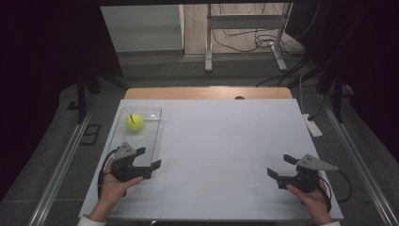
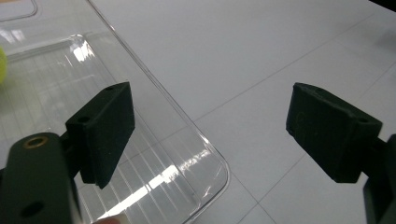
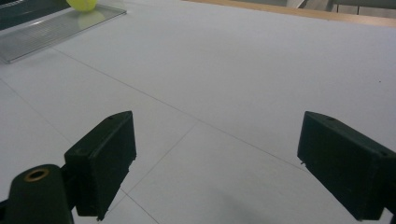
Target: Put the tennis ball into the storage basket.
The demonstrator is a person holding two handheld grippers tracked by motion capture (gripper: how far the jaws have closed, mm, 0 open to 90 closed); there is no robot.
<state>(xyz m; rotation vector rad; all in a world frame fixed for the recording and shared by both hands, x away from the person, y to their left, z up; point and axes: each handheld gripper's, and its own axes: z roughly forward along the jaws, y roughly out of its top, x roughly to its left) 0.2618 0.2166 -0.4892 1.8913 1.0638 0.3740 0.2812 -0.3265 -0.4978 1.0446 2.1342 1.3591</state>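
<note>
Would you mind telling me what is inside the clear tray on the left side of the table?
One yellow-green tennis ball sits at the far end of the clear tray. The left gripper covers its near corner.

White table [image 1: 226, 141]; clear tray [image 1: 155, 123] at left holding yellow-green ball [image 1: 135, 121].

Broad bare worktop [image 1: 221, 141] between both hands; at left, clear tray [image 1: 155, 141] with yellow ball [image 1: 135, 121] near its far end.
</note>
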